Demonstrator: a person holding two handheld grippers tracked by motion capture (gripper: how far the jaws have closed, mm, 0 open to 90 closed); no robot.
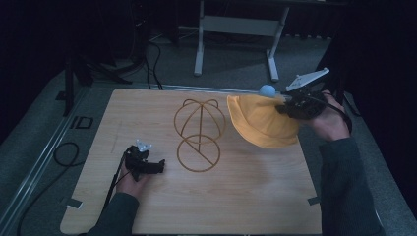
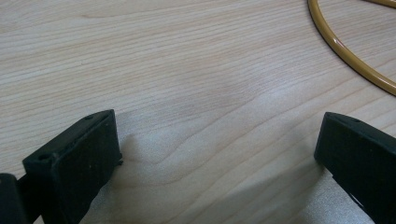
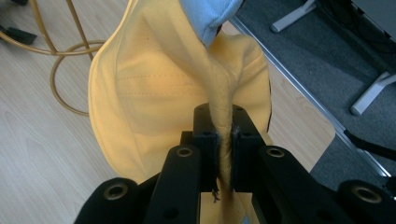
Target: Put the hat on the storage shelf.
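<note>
Yellow cloth hat (image 1: 263, 123), pale blue tip, hanging above table (image 1: 246, 196) far right, fabric pinched in right gripper (image 3: 224, 140). Gold wire stand (image 1: 199, 135) just beside, mid-table. Left gripper (image 2: 219, 154) released, resting on wood.

**Count on and around the table**

One yellow hat (image 1: 263, 124), right of centre in the high view. One gold wire stand (image 1: 199, 133) at the centre. Two grippers: the left gripper (image 1: 158, 167) at lower left, the right gripper (image 1: 284, 105) at upper right. One wooden table (image 1: 255, 196). One white frame (image 1: 236, 29) along the top edge.
</note>
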